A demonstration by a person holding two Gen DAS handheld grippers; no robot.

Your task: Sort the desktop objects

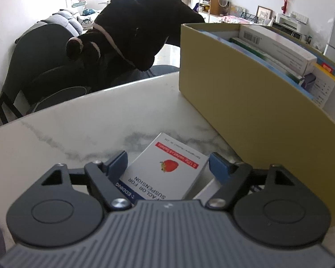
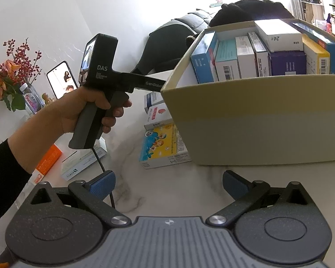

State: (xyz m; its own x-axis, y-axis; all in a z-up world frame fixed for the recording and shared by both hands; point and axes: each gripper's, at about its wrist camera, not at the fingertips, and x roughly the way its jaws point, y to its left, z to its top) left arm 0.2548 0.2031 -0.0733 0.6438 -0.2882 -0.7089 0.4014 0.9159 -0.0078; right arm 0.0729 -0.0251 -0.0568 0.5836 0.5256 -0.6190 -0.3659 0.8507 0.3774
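A: White strawberry box (image 1: 165,169) lies on the marble desk (image 1: 78,129) between my left tool (image 1: 167,164) pads; left pad seems against it, right pad just clear.

B: And my right tool (image 2: 168,184) stands wide, empty, before the yellow bin (image 2: 256,129).

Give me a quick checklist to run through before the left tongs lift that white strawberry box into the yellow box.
1. Strawberry box between the left tongs: ok, it lies flat on the marble table between the blue pads.
2. Pads pressing its sides: not ok; a gap shows at the right pad, and contact at the left pad cannot be told.
3. Box square to the tongs: not ok, it sits turned at an angle.
4. Yellow box has room: cannot tell; upright packs nearly fill the part seen.
5. Right tongs clear: ok, open and empty.
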